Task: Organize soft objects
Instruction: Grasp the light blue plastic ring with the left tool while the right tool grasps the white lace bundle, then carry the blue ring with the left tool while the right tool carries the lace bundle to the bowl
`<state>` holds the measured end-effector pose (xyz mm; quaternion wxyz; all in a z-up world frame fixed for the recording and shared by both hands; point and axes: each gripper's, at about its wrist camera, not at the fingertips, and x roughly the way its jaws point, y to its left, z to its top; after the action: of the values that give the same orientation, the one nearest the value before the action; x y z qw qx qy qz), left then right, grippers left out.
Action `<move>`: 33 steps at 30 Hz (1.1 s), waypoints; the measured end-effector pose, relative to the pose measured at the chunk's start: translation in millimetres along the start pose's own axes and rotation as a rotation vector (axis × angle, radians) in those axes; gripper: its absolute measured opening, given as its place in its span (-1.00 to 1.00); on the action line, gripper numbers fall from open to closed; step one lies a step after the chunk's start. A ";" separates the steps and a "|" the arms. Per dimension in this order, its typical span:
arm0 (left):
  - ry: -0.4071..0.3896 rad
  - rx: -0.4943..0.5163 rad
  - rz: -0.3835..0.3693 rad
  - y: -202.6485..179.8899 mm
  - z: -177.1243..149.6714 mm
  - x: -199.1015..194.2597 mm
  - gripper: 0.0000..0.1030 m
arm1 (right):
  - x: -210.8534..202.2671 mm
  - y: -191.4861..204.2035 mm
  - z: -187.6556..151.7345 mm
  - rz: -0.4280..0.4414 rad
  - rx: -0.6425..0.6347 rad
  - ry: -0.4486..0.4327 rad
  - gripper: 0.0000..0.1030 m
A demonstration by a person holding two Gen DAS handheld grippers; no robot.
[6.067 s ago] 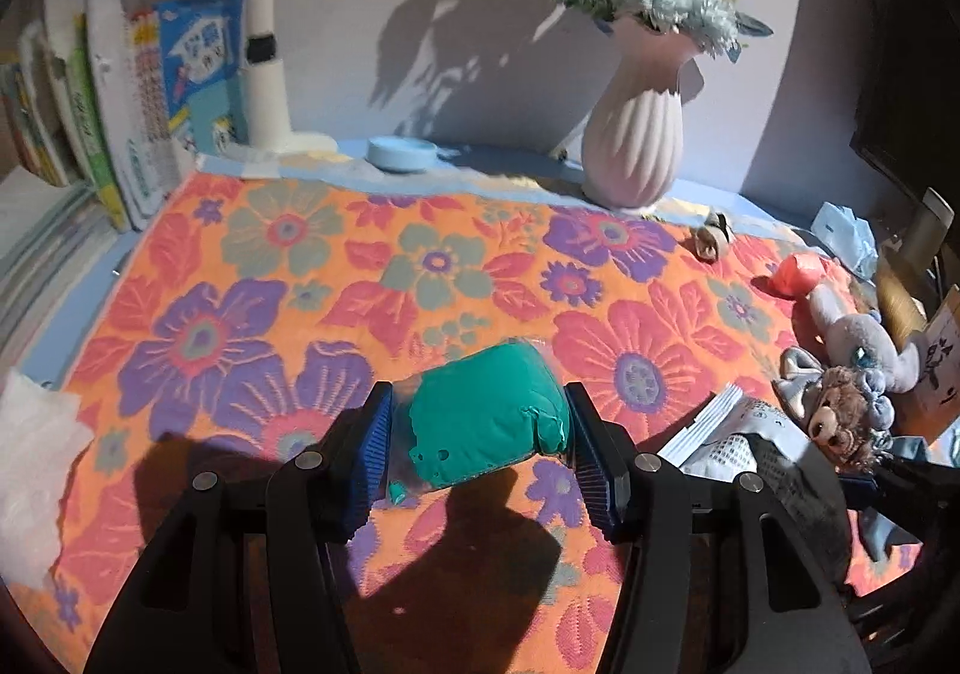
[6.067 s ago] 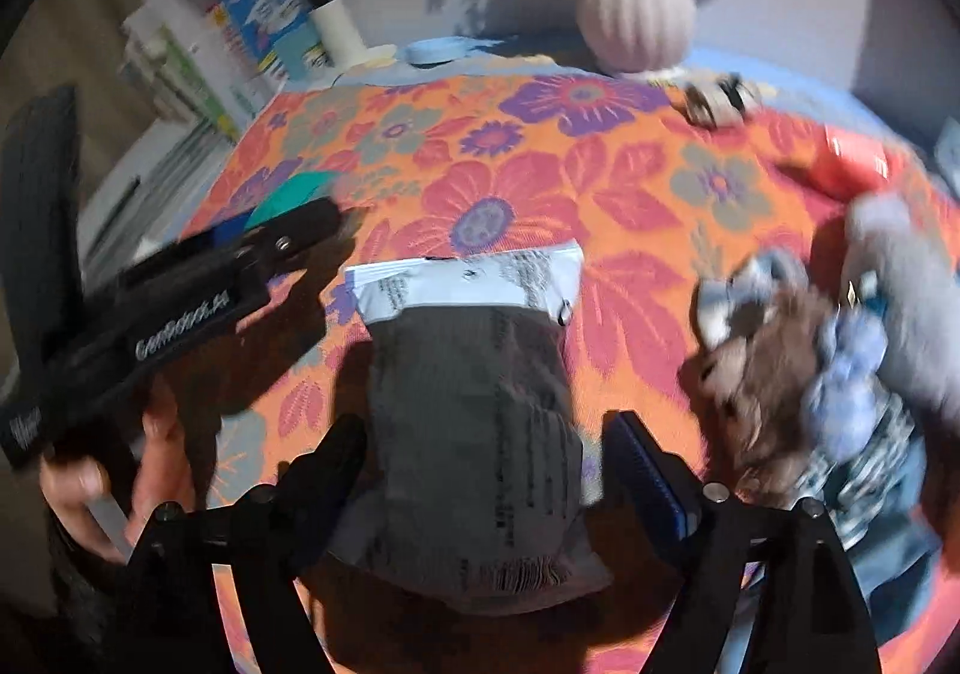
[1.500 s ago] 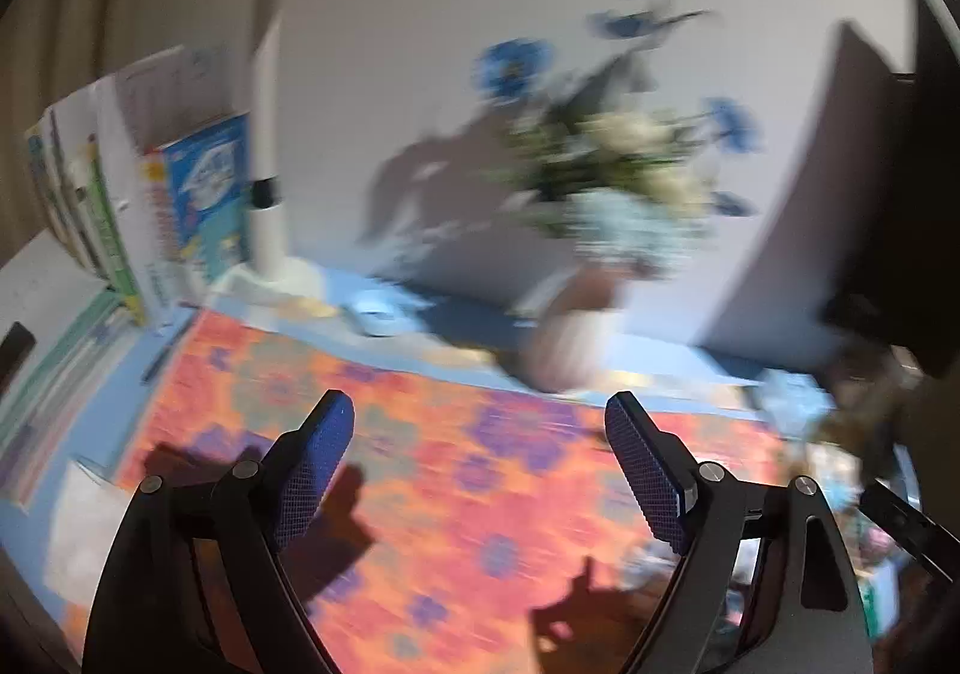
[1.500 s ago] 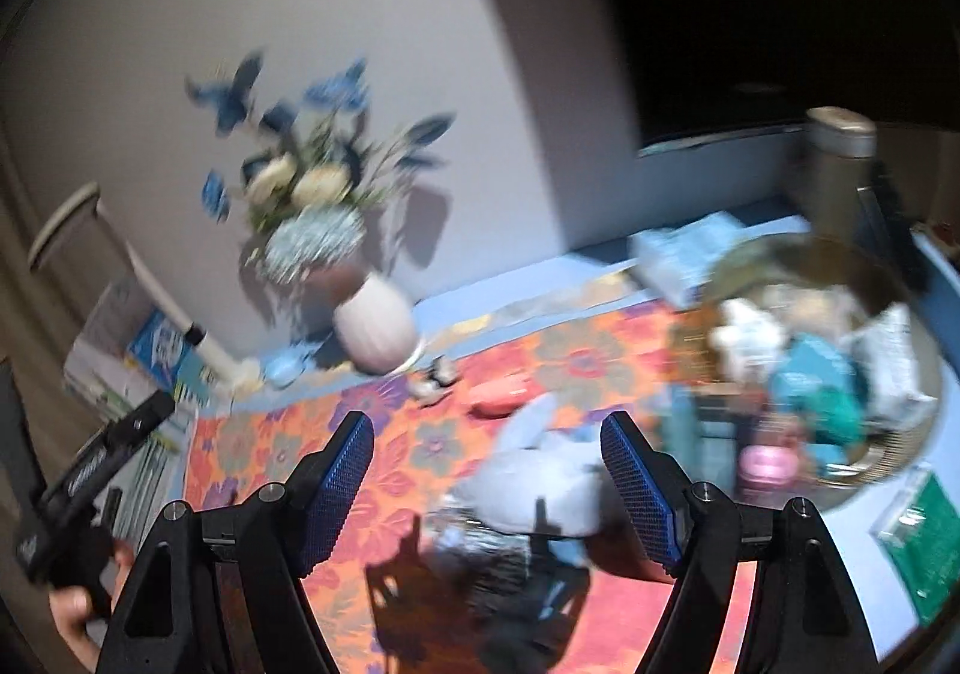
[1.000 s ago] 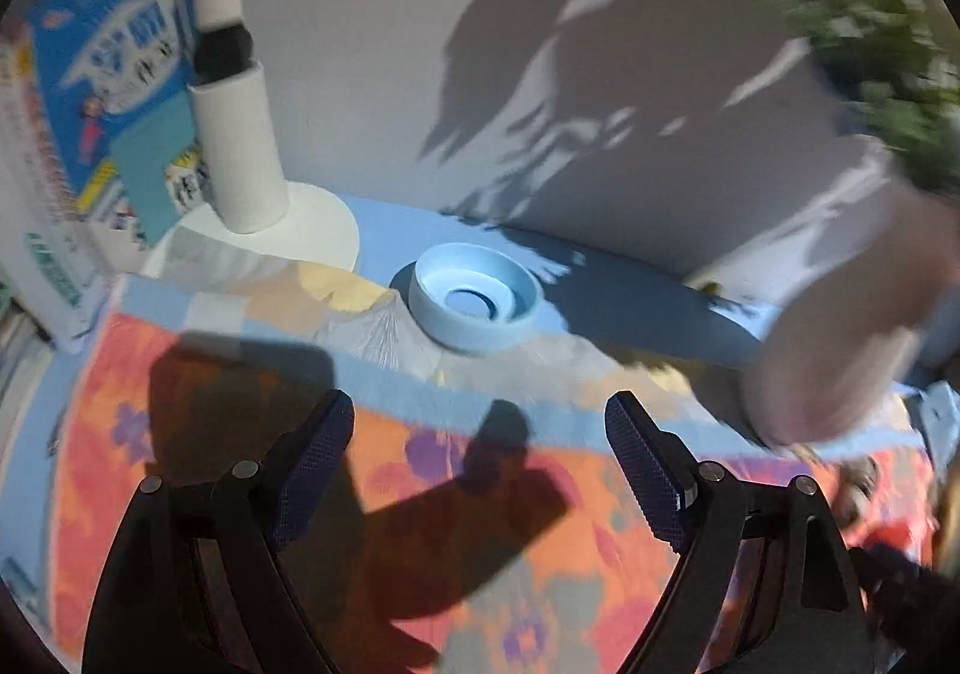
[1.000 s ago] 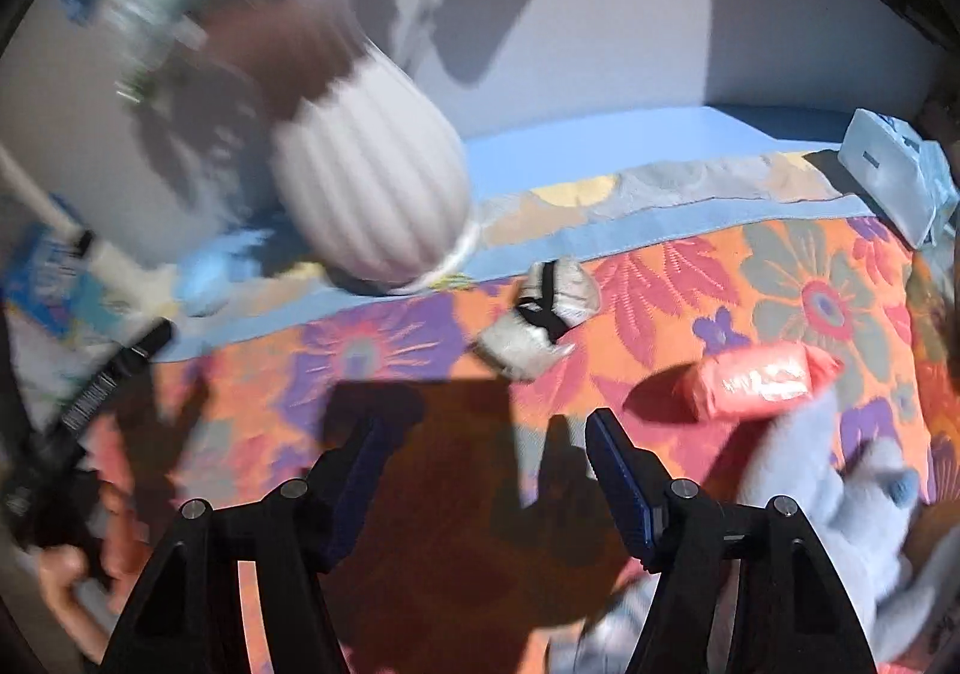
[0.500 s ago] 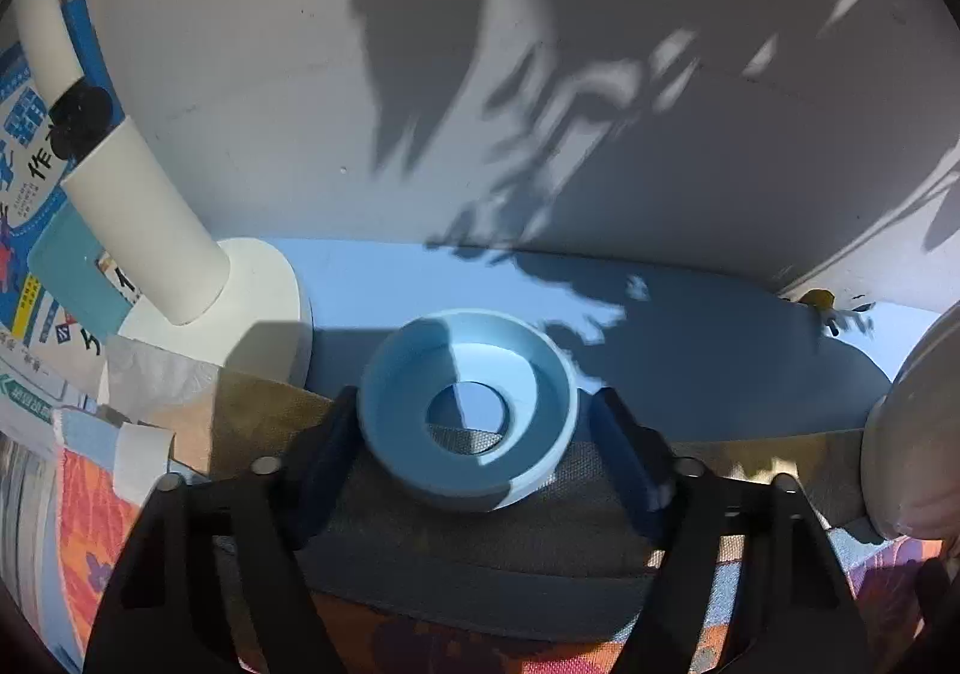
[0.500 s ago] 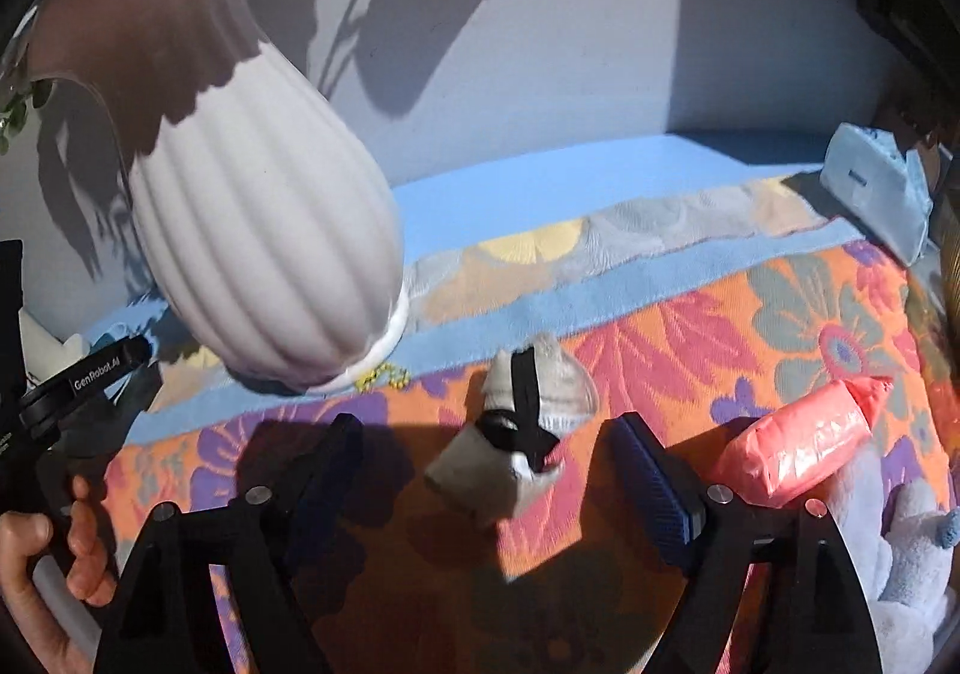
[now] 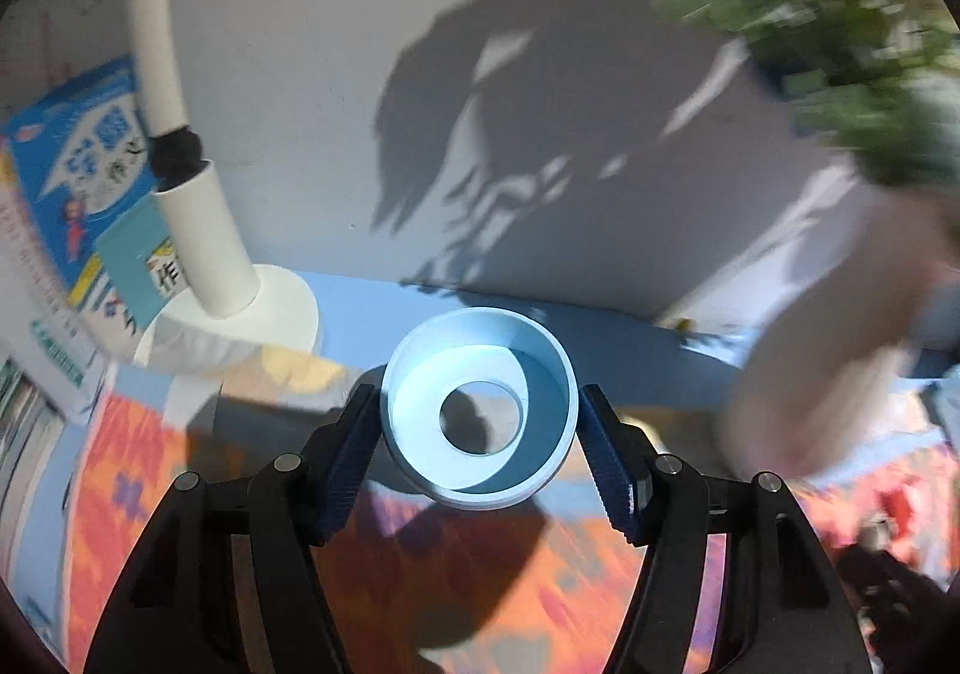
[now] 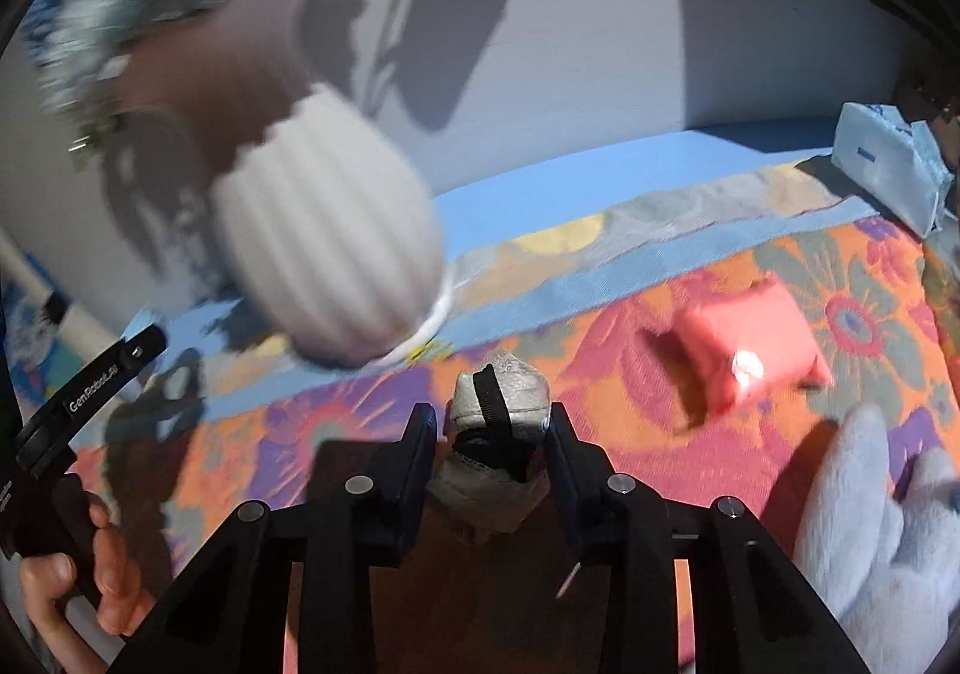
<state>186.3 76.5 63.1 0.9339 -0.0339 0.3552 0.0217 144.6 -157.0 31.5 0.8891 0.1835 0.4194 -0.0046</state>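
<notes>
While each hand-held gripper is closed on its load, left [image 9: 480, 449] clamping a pale blue ring [image 9: 480, 413] and right [image 10: 489, 437] pinching a grey bundle [image 10: 499, 404] beside the ribbed vase [image 10: 327, 236], a careless swing could topple that vase.

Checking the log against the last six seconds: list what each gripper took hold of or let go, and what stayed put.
The left gripper let go of the green pouch and now clamps the light blue ring. The right gripper left the grey packet and now pinches the small grey bundle. The vase and pink pouch stayed put.
</notes>
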 end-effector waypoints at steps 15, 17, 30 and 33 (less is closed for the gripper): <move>0.029 -0.047 0.008 16.3 -101.9 -127.1 0.23 | -76.8 12.4 -117.3 0.314 -0.250 0.138 -0.31; 0.067 -0.050 -0.010 13.2 -124.7 -123.8 0.23 | -78.3 9.8 -132.1 0.309 -0.262 0.158 -0.31; 0.066 0.003 -0.024 -10.4 -165.7 -116.7 0.26 | -97.6 -2.3 -163.6 0.277 -0.313 0.138 0.10; 0.053 0.027 -0.031 -14.5 -166.2 -119.3 0.26 | -98.7 6.4 -167.9 0.226 -0.350 0.122 0.10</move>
<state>-11.9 47.0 19.1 0.9248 -0.0272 0.3794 0.0017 -43.3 -110.0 9.8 0.8751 0.0723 0.4438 0.1790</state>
